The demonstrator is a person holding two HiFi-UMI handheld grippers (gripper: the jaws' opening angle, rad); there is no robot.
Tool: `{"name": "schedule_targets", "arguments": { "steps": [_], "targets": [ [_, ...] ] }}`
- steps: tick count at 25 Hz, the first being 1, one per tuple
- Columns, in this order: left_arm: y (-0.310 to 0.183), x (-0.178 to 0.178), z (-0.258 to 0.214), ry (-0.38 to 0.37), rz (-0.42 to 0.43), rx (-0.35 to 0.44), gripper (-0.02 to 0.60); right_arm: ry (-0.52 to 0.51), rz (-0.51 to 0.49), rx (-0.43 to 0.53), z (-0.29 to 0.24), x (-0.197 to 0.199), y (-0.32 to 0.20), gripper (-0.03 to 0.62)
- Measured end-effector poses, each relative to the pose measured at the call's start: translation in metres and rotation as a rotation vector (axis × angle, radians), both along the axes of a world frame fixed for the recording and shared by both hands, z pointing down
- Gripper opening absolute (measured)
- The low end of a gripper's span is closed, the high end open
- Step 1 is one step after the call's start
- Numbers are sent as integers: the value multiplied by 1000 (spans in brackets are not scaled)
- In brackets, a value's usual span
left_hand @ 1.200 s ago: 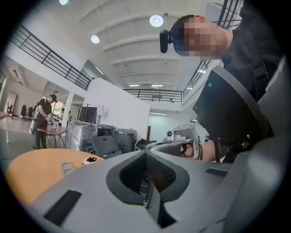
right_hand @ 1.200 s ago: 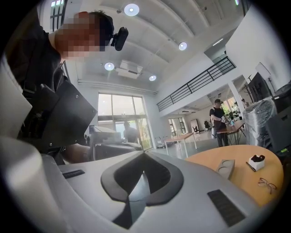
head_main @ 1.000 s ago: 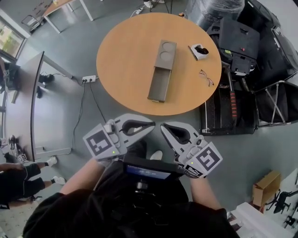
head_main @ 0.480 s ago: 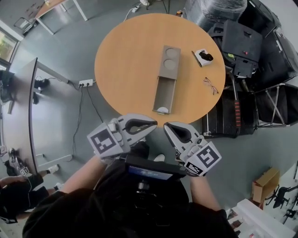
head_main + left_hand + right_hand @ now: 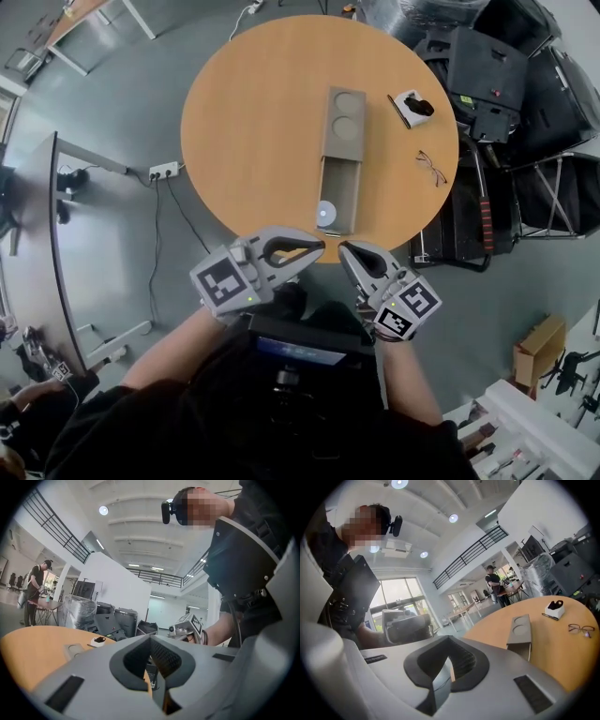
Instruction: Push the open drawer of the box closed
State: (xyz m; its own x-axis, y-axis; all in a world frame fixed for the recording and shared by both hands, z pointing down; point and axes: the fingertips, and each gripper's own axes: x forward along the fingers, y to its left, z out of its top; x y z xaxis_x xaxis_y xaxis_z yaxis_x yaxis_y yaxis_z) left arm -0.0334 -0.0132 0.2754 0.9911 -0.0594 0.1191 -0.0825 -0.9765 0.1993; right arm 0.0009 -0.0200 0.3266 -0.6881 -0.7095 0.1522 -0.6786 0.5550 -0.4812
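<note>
A long grey box (image 5: 342, 114) with two round recesses on top lies on the round wooden table (image 5: 244, 122). Its drawer (image 5: 338, 202) is pulled out toward me, and a small white round thing (image 5: 325, 212) lies inside. My left gripper (image 5: 317, 248) and right gripper (image 5: 344, 251) hang side by side just short of the table's near edge, below the drawer front and apart from it. Both are shut with nothing between the jaws. The right gripper view shows the box (image 5: 520, 631) end-on past the right gripper (image 5: 450, 641). The left gripper (image 5: 151, 638) points along the table edge.
A small white holder with a dark thing (image 5: 412, 105) and a pair of glasses (image 5: 431, 169) lie at the table's right side. Black cases and folded equipment (image 5: 506, 84) crowd the floor to the right. A power strip (image 5: 161, 172) and cables lie on the floor at left.
The table has come nearer and now reaches the gripper tips. The drawer's inside with the white round thing has come into sight. Both grippers stayed shut.
</note>
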Motion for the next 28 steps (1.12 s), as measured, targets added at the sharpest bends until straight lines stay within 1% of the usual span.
{"name": "schedule_targets", "arguments": {
  "steps": [3,7,11,16,19,24,28],
  "targets": [
    [-13,-2,22,-7,8,-1,23,-9,7,-49,30,-4,-10,6],
    [-25,3,64,-26,2,-11,23,-15,-11,-120,75,-7,-16,6],
    [-37,12,109,-54,-9,-44,23,-31,-11,-180,123,-2,-23,6],
    [-54,25,159,-90,-25,-65,24,-54,-42,-260,183,-2,-32,6],
    [-66,32,188,-124,-48,-98,23,-72,-48,-312,218,-1,-34,6],
    [-77,44,219,-139,-45,-108,23,-94,-50,-382,261,1,-39,6],
    [-77,45,234,-151,-52,-130,23,-109,-47,-434,283,-1,-40,6]
  ]
}}
